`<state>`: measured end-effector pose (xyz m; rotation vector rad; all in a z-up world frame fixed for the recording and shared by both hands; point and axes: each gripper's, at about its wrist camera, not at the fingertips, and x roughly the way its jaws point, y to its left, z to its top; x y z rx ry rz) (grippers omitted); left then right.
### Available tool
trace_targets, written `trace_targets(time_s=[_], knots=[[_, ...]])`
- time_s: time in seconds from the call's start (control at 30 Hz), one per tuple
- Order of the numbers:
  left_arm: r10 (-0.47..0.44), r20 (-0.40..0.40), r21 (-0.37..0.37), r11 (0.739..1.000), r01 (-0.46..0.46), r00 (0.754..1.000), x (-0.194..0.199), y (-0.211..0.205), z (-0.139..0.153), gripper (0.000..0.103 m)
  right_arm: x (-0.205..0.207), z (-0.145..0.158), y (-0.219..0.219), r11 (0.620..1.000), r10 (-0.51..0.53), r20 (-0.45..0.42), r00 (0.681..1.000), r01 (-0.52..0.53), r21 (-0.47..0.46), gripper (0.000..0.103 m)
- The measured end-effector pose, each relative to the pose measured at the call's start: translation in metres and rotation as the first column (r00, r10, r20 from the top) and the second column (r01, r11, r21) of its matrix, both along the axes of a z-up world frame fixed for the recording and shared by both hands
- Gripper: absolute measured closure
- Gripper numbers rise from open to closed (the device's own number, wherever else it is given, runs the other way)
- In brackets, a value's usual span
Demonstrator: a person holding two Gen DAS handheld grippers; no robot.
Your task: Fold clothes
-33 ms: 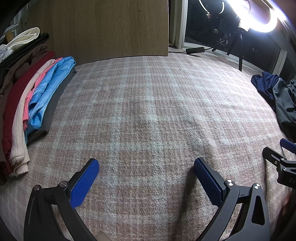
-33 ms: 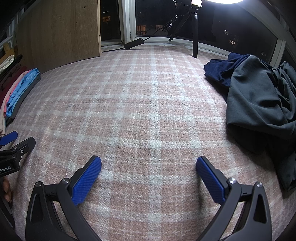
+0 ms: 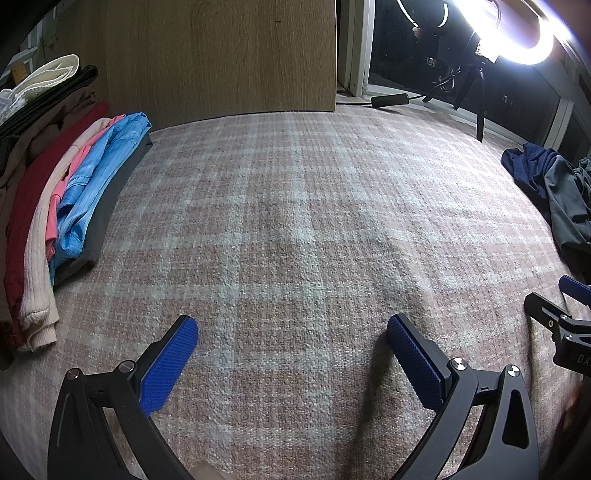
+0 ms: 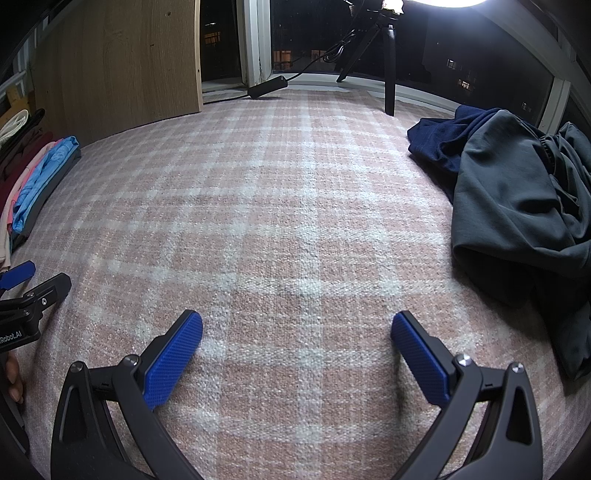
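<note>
A stack of folded clothes in red, beige, pink, blue and grey lies at the left on the pink plaid blanket; it also shows in the right wrist view. A crumpled pile with a grey garment and a navy garment lies at the right; it also shows in the left wrist view. My left gripper is open and empty over the blanket. My right gripper is open and empty, left of the grey garment. Each gripper shows at the edge of the other's view.
A wooden panel stands at the back left. A ring light on a tripod and a black cable box sit by the dark window at the back.
</note>
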<state>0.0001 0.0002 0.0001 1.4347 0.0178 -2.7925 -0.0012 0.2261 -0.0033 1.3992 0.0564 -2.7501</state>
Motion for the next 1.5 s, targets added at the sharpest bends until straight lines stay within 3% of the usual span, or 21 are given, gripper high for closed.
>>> trace_targets(time_s=[1.03,1.13,1.2,1.4,1.5], knots=[[0.0,0.014,0.005,1.0,0.0,1.0,-0.004,-0.006,-0.001,0.0,-0.002,-0.001,-0.004,1.0,-0.012,0.017,1.0,0.012,0.003,0.0],[-0.014,0.019,0.015,1.0,0.013,1.0,-0.001,-0.007,0.01,0.004,-0.006,0.001,-0.004,0.999,-0.044,0.081,0.996,0.044,0.004,0.0],[-0.022,0.023,0.023,1.0,0.022,0.999,0.001,-0.008,0.018,0.016,-0.01,0.003,-0.004,0.998,-0.061,0.132,0.989,0.062,-0.005,0.0],[-0.049,0.031,0.044,0.998,0.047,0.998,0.008,-0.011,0.042,0.017,0.002,0.042,-0.009,0.997,-0.075,0.075,0.994,0.077,-0.021,0.0],[-0.051,-0.019,0.037,0.998,0.052,0.998,0.024,-0.02,0.068,0.017,0.013,0.066,-0.01,0.996,-0.086,0.038,0.996,0.087,-0.022,0.0]])
